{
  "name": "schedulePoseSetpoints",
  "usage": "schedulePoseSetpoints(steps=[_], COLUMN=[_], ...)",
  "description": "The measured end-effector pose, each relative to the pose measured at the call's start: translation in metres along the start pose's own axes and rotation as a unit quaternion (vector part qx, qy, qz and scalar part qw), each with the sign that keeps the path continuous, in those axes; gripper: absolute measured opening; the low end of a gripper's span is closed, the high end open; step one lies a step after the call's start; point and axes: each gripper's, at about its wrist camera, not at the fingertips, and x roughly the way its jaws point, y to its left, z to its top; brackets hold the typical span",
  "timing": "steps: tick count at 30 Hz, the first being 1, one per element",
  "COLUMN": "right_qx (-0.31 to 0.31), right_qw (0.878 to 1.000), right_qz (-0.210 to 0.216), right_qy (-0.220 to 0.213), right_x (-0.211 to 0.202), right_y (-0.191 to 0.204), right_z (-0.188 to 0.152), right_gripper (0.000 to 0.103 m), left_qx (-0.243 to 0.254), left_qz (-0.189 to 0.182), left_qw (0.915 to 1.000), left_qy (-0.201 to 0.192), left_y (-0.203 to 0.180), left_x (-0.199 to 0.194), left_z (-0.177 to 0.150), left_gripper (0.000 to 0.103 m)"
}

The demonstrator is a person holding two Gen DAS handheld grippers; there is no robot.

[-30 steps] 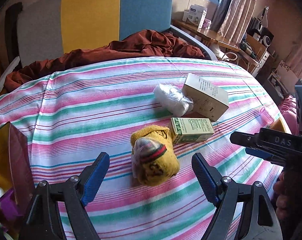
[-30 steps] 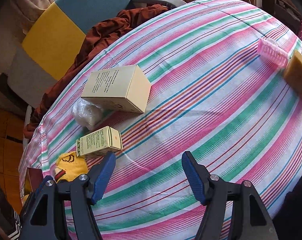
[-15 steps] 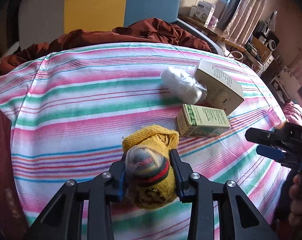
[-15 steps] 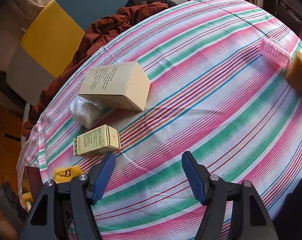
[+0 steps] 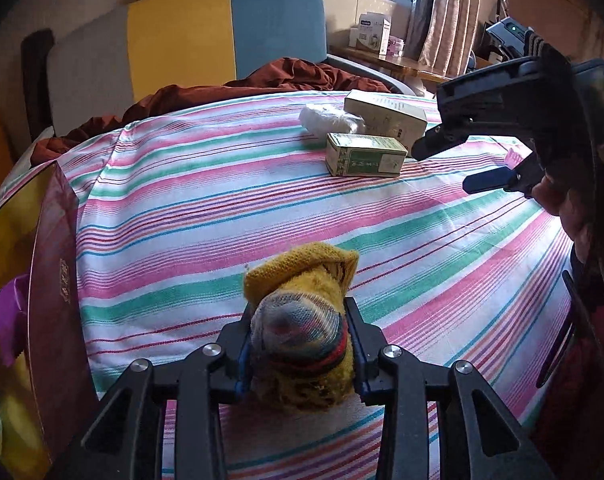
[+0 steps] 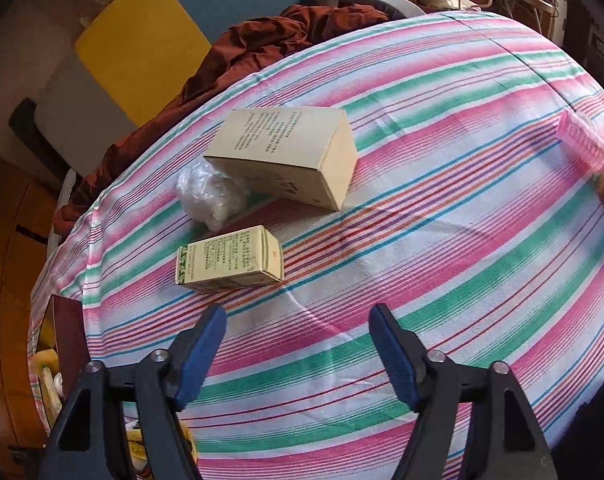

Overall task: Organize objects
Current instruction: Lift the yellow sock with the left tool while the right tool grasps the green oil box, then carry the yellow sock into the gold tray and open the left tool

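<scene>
The left hand-held gripper [image 5: 300, 354] was clenched on a rolled yellow sock [image 5: 302, 320], its pads pressed against both sides of the bundle — the sock's striped, worn end faced the camera and a yellow cuff folded over the top. The sock sat near the close edge of the striped cloth [image 5: 222, 208] that covered the bench. To the left of it, at the cloth's edge, stood a dark red box [image 5: 56, 280] with yellow and purple items inside, only partly in view.

Farther across the cloth lay a small green-printed carton [image 6: 230, 260] on its side. Just beyond it was a crumpled clear plastic bag [image 6: 210, 194], which touched a larger cream carton [image 6: 286, 152] with printed text on its top face. The two cartons lay near each other but apart. Near the far right edge of the cloth, in the right wrist view, a pink ribbed object [image 6: 584, 144] lay blurred beside a tan block that was mostly cut off.

The right hand-held gripper [image 6: 298, 352] hung above bare cloth, its blue-padded jaws opening with nothing between them — the small green carton lay just ahead and to the left of its left finger. In the left wrist view this gripper appeared at the right, carried by a hand [image 5: 562, 196].

Behind the bench, a rust-brown blanket [image 5: 294, 76] was heaped against a chair back with grey, yellow and blue panels [image 5: 222, 32].
</scene>
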Motion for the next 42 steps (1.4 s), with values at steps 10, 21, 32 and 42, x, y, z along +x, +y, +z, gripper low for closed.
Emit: schedulePoseSetpoints(steps=[10,21,32,42], right_qx=[-0.061,-0.108,-0.149,-0.172], right_qw=[0.997,0.988,0.981,0.977], right_qz=[-0.041,-0.106,-0.106,-0.112], right_qy=[-0.008,0.029,0.061,0.055], right_x=[0.018,0.058,0.032,0.033], right_y=[0.050,0.076,0.044,0.049], right_z=[0.013,0.030,-0.030,-0.026], right_gripper=[0.087,0.074,0.073,0.072], left_qx=[0.004,-0.007,-0.006,0.006], left_qz=[-0.013,-0.031,-0.031,-0.016], left_qw=[0.9995,0.9989,0.9989,0.9992], left_qy=[-0.028,-0.034,-0.035,-0.036], left_y=[0.005,0.010,0.010,0.005], left_x=[0.003,0.003,0.004,0.003], left_z=[-0.003,-0.005,-0.005,-0.007], left_gripper=[0.042,0.043,0.043,0.044])
